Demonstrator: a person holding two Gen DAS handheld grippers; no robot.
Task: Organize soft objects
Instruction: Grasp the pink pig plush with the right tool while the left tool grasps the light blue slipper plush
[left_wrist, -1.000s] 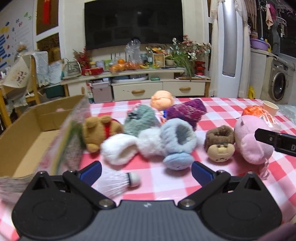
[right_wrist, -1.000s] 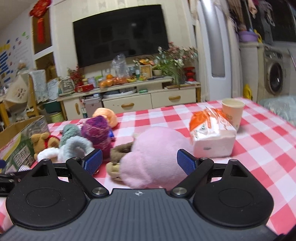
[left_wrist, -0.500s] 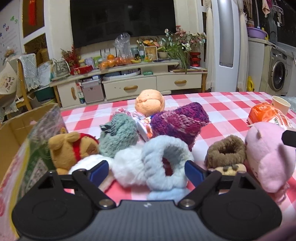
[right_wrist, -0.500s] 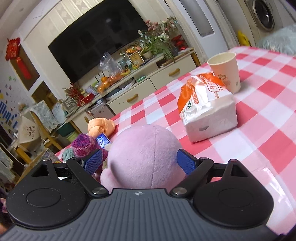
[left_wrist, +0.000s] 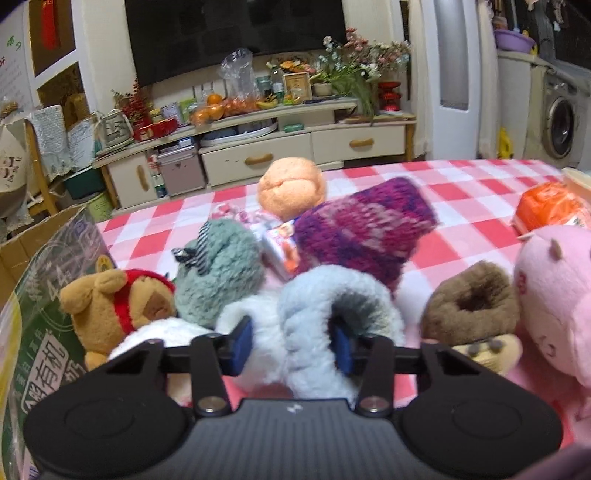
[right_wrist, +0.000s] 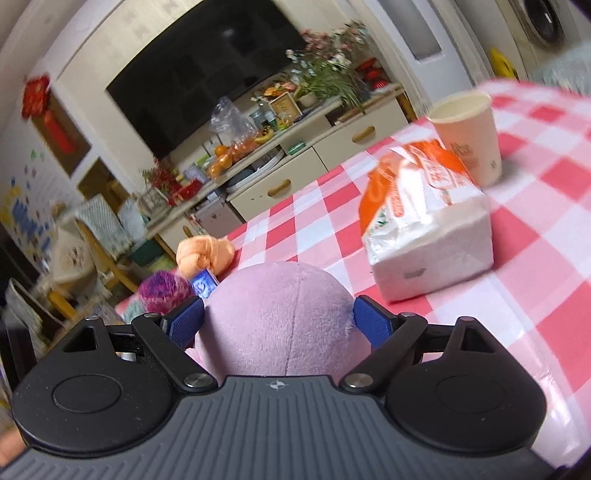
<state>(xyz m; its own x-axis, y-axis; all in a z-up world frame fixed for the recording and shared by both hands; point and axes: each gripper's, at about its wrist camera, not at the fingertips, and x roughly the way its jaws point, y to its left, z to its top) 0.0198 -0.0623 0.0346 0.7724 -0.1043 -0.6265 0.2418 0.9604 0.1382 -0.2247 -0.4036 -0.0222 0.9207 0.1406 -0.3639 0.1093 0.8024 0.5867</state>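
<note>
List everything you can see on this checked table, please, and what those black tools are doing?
Pink plush: 1, pink, right end of the row, between the right tool's pads.
Blue fluffy slipper: 1, pale blue, front of the pile, between the left tool's pads.
White fluffy slipper: 1, white, beside the blue one.
Brown monkey slipper: 1, brown, left of the pink plush.
Bear: 1, tan with red scarf, left end.
Grey-green plush: 1, behind the bear.
Purple knit: 1, middle.
Orange plush: 1, far back.
Tissue pack: 1, orange and white.
Paper cup: 1, cream.
Cardboard box: 1, left edge.
Left tool: black, blue pads.
Right tool: same.
</note>
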